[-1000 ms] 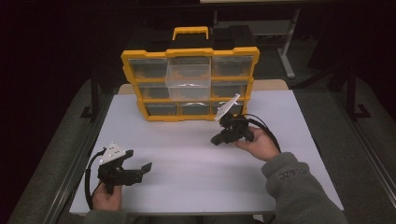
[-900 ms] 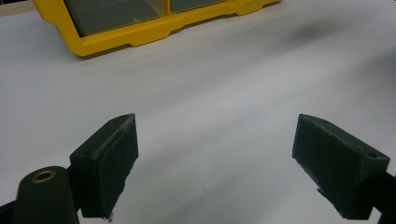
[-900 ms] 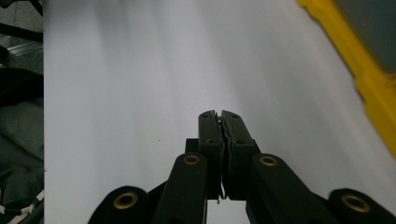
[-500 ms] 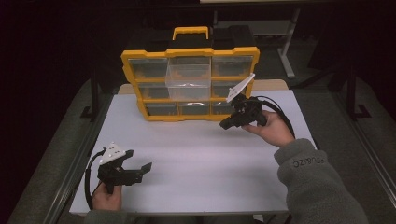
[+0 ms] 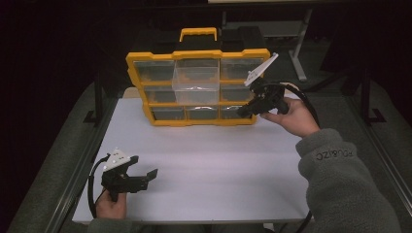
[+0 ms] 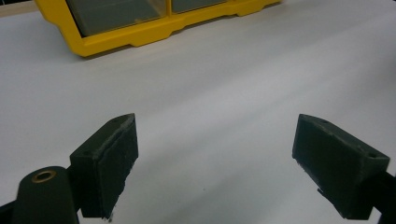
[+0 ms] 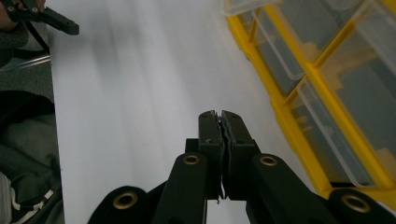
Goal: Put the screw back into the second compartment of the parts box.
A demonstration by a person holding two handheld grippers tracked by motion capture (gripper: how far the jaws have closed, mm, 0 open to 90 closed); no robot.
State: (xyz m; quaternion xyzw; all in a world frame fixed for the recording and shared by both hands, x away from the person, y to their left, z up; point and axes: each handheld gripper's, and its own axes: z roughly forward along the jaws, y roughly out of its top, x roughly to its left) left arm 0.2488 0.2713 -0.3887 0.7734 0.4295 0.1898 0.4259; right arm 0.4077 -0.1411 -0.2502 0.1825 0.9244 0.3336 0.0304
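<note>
Standing at the far edge of the white worktop (image 5: 209,160) is a yellow organiser case (image 5: 197,87) with a handle on top and three rows of clear drawers; one clear drawer (image 5: 196,80) in the middle column juts out from the rest. The right gripper (image 5: 241,112) is held up just in front of the case's lower right corner, near the bottom-row drawers, its jaws pressed together with nothing between them, as the right gripper view shows plainly; whether the tips touch the case I cannot tell. The right hand (image 5: 291,116) grips it from behind, a grey fleece sleeve (image 5: 340,184) running back toward the near edge. The left gripper (image 5: 145,177) sits low at the near left of the worktop, well apart from the case, jaws spread wide over bare white surface and holding nothing. The left hand (image 5: 111,206) holds it at the worktop's near edge, its black cable (image 5: 92,187) looping beside it.
</note>
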